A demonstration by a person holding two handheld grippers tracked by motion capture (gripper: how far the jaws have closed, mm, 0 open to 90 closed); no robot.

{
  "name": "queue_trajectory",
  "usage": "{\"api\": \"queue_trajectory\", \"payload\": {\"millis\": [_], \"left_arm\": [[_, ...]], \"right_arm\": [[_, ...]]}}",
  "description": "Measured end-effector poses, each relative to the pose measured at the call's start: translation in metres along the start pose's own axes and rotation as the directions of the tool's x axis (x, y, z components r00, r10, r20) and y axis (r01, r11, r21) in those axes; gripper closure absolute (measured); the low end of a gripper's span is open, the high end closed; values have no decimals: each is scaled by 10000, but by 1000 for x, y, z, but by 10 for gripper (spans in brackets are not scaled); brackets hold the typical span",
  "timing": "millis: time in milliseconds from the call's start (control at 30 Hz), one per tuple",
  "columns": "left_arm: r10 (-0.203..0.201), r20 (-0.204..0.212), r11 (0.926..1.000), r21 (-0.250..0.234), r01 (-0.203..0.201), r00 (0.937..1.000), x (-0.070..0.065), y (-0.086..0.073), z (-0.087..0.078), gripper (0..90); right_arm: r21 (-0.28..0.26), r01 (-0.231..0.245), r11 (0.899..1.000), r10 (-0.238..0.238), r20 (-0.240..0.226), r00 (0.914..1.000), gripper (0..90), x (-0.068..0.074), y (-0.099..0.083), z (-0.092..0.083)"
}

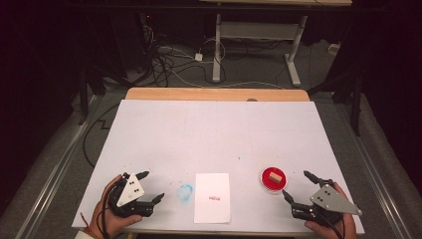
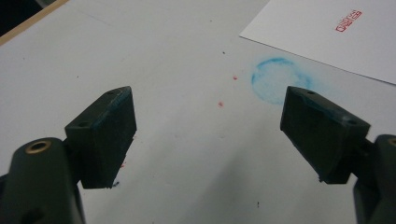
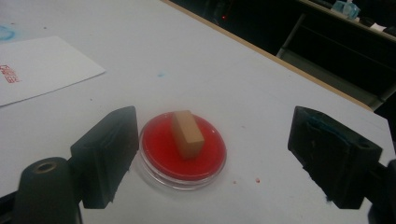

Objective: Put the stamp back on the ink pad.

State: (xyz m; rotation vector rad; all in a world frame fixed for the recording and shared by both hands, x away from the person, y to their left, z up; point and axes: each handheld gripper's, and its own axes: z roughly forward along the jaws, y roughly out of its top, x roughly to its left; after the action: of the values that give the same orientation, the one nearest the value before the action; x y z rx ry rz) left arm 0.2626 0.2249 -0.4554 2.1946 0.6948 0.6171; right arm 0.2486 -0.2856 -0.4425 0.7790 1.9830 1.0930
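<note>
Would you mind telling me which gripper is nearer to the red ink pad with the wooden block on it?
The right gripper, open just beside the red ink pad. The left gripper, also open, sits across the table beyond the stamped paper.

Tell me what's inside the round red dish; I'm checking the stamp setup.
A tan rectangular wooden block stands in the shallow round red dish, on its red pad. The block's underside, and the pad beneath it, are covered. Both claws are apart from it.
</note>
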Motion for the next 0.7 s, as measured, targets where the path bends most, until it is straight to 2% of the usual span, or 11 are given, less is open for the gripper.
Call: {"api": "queue_trajectory", "payload": {"millis": [67,700], "left_arm": [[-11,3,10000,1,11,10000,0,0,0,178],[-36,-19,10000,49,36,10000,1,1,1,177]], "right_arm": [[124,26,9999,-26,40,10000,167,0,0,1],[-19,-13,10000,13,-40,10000,167,0,-1,1]]}}
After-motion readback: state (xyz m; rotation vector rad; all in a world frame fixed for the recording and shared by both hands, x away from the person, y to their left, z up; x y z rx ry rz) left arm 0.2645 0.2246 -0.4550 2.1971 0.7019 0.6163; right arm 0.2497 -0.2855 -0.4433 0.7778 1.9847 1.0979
